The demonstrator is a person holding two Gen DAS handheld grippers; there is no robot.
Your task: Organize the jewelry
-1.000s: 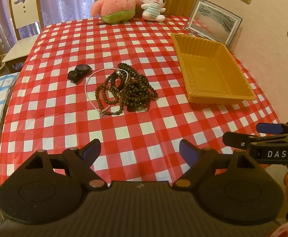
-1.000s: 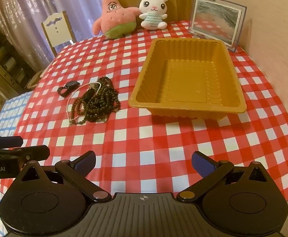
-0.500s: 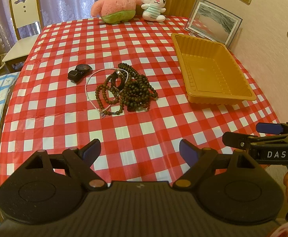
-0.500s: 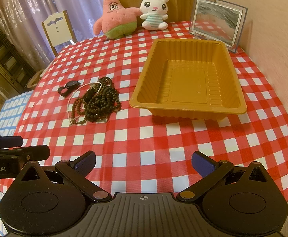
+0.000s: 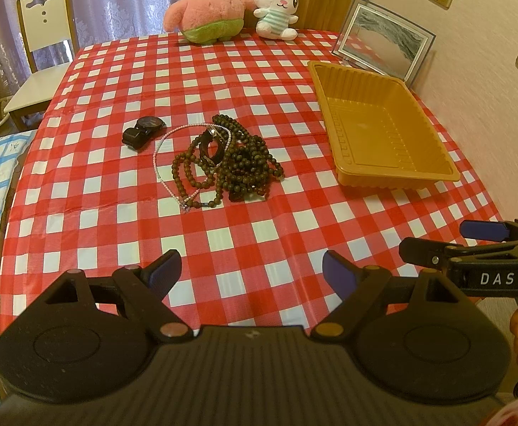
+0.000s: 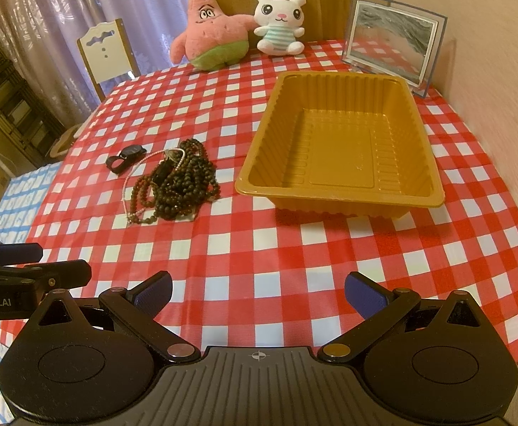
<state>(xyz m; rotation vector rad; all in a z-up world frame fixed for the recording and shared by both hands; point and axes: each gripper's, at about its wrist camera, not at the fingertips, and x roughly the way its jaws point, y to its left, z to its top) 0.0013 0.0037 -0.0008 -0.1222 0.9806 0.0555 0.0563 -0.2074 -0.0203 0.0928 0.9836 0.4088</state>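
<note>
Start of sorting: both grippers, left (image 5: 250, 269) and right (image 6: 257, 289), spread apart and empty; next, grasp beads (image 5: 239, 159) for tray (image 6: 255, 177).

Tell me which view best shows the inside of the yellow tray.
The right wrist view: the yellow tray sits nearly head-on, with its ribbed walls and whole bare floor visible. In the left wrist view the tray lies off to the right, seen obliquely, its interior foreshortened.

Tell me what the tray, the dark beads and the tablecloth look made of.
Tray: thin moulded plastic, glossy amber, with ribbed walls. Dark beads: probably wood or seed, brown and dull, round. Tablecloth: likely vinyl, going by its sheen and sharp creases.
</note>
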